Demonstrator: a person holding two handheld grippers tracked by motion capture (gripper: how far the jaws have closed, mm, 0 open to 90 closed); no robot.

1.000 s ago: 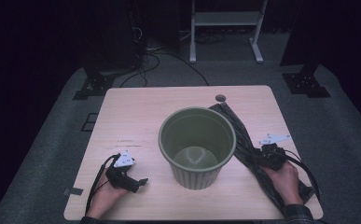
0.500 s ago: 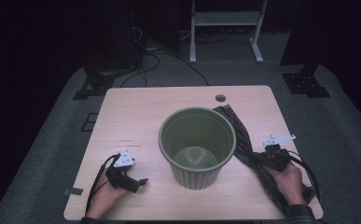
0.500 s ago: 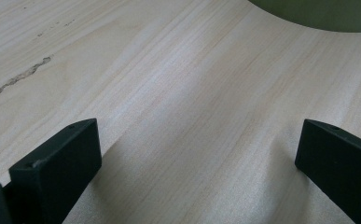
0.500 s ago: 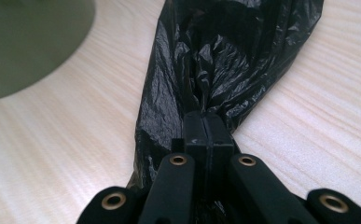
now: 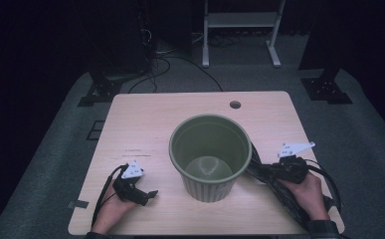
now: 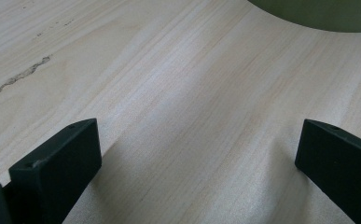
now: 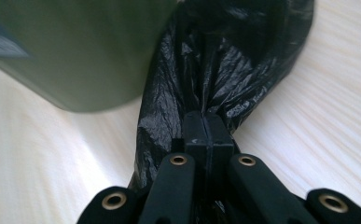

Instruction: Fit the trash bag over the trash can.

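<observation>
Crinkled black plastic bag point(image 7: 225, 70), bunched

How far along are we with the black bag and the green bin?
Early stage. Done: the right gripper has shut on the crumpled black plastic bag, pinching a fold beside the round green plastic bin. In hand: that grip; most of the bag lies on the pale wooden table. The left gripper rests open, holding nothing. Left: probably opening the bag and lining the bin, which looks bare inside.

Left gripper point(image 5: 139, 191) rests with jaws wide apart; right gripper point(image 7: 208, 133) is clamped tight.
</observation>
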